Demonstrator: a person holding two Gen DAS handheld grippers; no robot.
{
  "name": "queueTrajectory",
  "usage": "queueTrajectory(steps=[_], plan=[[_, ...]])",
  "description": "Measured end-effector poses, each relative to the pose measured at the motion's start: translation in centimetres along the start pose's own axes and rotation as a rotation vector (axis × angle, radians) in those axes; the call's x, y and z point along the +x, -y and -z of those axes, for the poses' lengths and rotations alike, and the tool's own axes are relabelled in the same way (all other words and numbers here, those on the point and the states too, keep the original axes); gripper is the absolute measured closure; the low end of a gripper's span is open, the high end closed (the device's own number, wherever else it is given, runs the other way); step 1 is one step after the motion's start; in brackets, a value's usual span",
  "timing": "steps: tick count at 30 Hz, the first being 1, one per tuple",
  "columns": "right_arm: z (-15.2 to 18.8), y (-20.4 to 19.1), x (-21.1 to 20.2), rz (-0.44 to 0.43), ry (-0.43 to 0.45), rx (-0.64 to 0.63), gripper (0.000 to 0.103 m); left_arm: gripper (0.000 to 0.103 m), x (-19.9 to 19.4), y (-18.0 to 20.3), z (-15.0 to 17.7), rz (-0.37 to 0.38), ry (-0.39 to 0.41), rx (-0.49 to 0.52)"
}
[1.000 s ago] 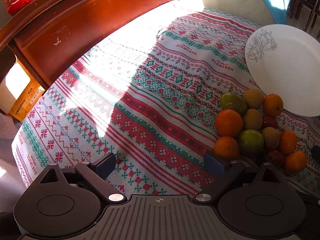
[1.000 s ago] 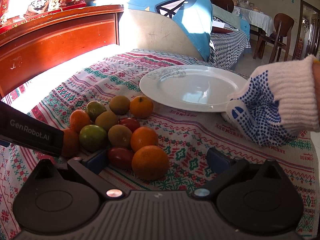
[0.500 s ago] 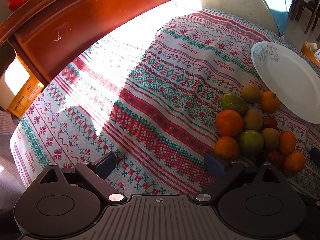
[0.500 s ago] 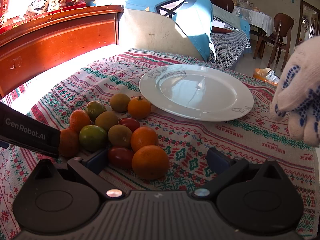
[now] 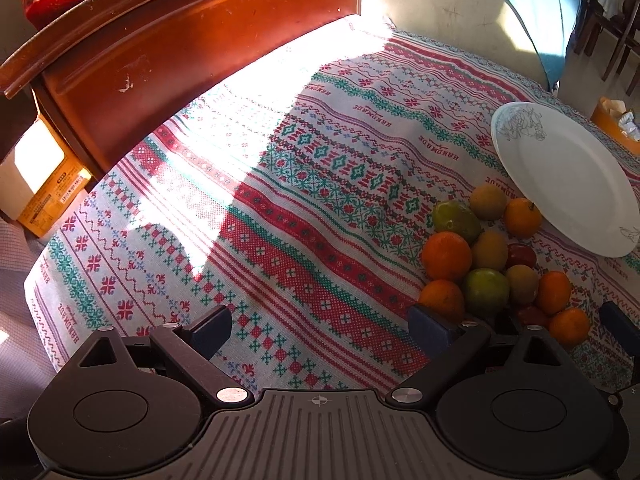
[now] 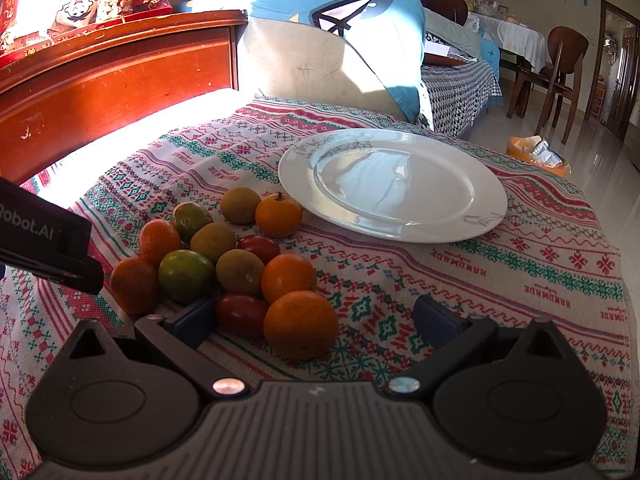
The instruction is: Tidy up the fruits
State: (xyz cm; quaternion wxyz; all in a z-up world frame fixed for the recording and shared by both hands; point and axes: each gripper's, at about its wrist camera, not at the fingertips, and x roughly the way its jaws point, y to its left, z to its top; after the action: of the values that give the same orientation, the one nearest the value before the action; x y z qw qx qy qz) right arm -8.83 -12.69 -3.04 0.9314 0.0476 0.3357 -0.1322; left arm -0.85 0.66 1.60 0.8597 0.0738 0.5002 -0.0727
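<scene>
No fruit is on the white plate (image 6: 394, 184) yet; both the left gripper (image 5: 320, 326) and the right gripper (image 6: 314, 318) are spread wide and empty, so the next move is judged to be closing the right gripper on the nearest orange (image 6: 300, 324) at the table's near edge.

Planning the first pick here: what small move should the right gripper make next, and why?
Probably ease the right gripper forward around the nearest orange. Its jaws stand open and empty, that orange lies between them at the pile's near edge, and the plate beyond holds nothing yet.
</scene>
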Motion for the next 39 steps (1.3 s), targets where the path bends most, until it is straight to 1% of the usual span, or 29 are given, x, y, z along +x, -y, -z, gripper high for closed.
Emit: queueTrajectory(steps=[17,19,21,26,27,32,36,39], plan=[[-0.1,-0.2,0.0,0.008,-0.006,-0.004,0.001,0.007,-1.8,0.3,-0.4,0.024,0.019,-0.002],[-0.4,-0.1,0.0,-0.002,-0.035,-0.01,0.001,0.007,-1.8,0.3,-0.5,0.025,0.018,-0.004],[-0.9,0.2,-0.1,-0.014,-0.083,-0.007,0.001,0.007,-1.9,0.3,-0.5,0.024,0.02,-0.005],[-2.4,0.2,0.0,-0.03,-0.227,-0.032,0.001,0.007,-2.0,0.3,-0.6,0.018,0.02,-0.01],[-2.5,0.2,-0.1,-0.032,-0.245,-0.037,0.001,0.007,-2.0,0.3,-0.5,0.016,0.019,-0.012],[-2.6,0.4,-0.4,-0.043,-0.304,-0.03,0.001,0.007,-2.0,0.5,-0.4,0.003,0.018,-0.008],[-3.0,0.7,-0.8,-0.046,-0.327,-0.007,0.001,0.007,-1.9,0.8,-0.3,-0.008,0.012,0.001],[-3.3,1.1,-1.3,-0.045,-0.329,0.016,0.001,0.007,-1.9,0.8,-0.3,-0.013,0.012,0.006]])
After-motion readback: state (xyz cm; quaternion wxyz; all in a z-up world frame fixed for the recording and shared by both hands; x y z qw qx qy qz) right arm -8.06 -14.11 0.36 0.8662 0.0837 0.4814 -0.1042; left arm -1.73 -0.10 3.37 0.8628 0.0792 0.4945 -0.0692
